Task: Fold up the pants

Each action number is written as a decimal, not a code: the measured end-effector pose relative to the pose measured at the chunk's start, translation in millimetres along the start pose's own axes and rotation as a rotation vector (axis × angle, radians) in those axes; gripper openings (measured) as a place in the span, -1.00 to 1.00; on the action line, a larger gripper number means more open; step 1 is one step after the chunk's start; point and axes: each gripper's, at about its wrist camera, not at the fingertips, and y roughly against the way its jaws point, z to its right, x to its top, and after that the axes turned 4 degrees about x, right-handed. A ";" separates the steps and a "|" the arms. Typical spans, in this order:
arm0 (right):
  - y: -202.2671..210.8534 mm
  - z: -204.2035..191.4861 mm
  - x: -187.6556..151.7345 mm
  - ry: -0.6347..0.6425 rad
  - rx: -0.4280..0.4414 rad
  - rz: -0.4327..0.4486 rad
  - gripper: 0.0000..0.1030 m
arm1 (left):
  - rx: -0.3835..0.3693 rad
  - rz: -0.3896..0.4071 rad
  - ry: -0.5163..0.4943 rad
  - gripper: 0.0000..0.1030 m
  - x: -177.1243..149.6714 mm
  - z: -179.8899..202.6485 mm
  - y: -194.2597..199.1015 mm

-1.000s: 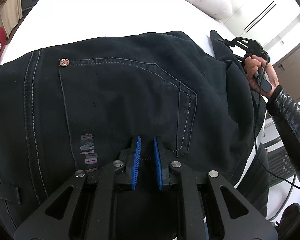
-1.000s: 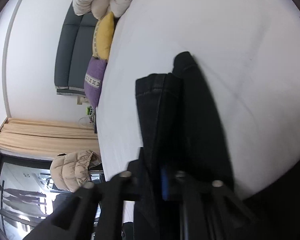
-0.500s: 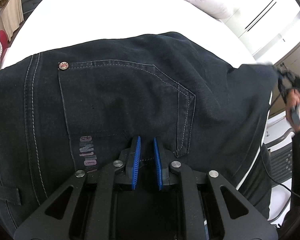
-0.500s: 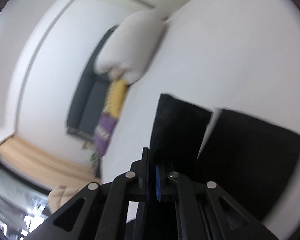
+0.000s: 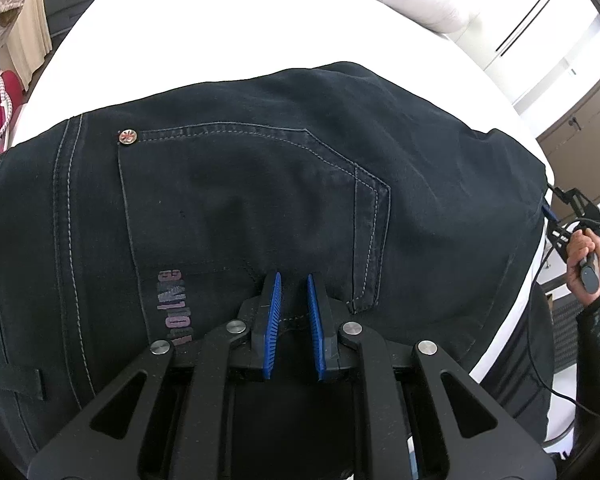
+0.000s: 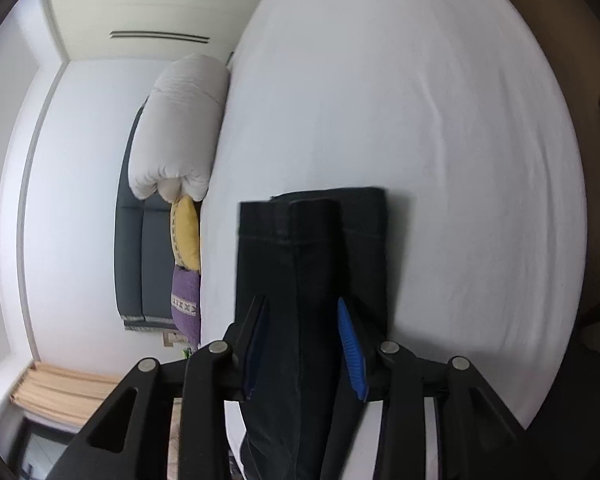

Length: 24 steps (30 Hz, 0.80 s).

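black denim pants [image 5: 260, 184], stitched pocket [image 5: 252, 200]

White bed [image 5: 228, 28] with a smooth sheet, bearing the black pants [image 5: 260, 184], which lie spread across its near part with the back pocket and waistband side facing up; a bare stretch of sheet extends beyond them. At the far end rest a rolled white duvet [image 6: 180, 128], a yellow cushion [image 6: 186, 232] just beside it, and a purple cushion [image 6: 186, 304] next to the yellow one
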 end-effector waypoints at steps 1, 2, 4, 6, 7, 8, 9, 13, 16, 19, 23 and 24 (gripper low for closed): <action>-1.4 0.6 -3.0 -0.027 -0.006 0.002 -0.35 | 0.001 -0.001 -0.001 -0.73 -0.1 0.2 0.3; -1.2 3.5 -3.0 -0.054 -0.001 0.004 -0.36 | 0.002 -0.002 -0.002 -0.73 0.1 -0.5 0.7; -1.6 7.8 -2.4 -0.091 0.026 0.005 -0.36 | 0.004 -0.003 -0.004 -0.73 0.0 -1.3 1.9; -12.5 4.5 -5.3 -0.115 0.033 0.002 -0.36 | 0.005 -0.003 -0.003 -0.73 -0.5 -1.6 3.1; -14.7 4.6 -4.1 -0.124 0.038 0.003 -0.36 | 0.005 -0.002 -0.003 -0.73 -0.8 -2.6 4.1; -15.6 4.6 -3.4 -0.124 0.043 0.000 -0.36 | 0.005 -0.001 0.000 -0.73 0.6 -4.7 2.7; -16.8 4.6 -0.7 -0.115 0.054 -0.008 -0.36 | 0.004 0.000 0.003 -0.73 0.3 -5.1 2.8; -9.5 8.7 4.2 -0.055 0.084 -0.053 -0.86 | 0.000 0.002 0.003 -0.73 -1.1 -7.7 3.6; -8.6 -4.7 0.7 -0.003 0.077 -0.047 -0.89 | -0.004 0.005 0.006 -0.73 -2.2 -10.0 3.6; -11.4 -32.6 -0.8 0.084 0.047 -0.056 -0.90 | -0.009 0.008 0.008 -0.73 -3.4 -12.5 3.3; -34.6 -89.6 -1.7 0.157 0.080 -0.104 -0.91 | -0.013 0.012 0.015 -0.73 -5.1 -15.7 4.5; -40.6 -118.7 -4.3 0.210 0.108 -0.122 -0.91 | -0.013 0.011 0.015 -0.73 -5.2 -16.4 4.8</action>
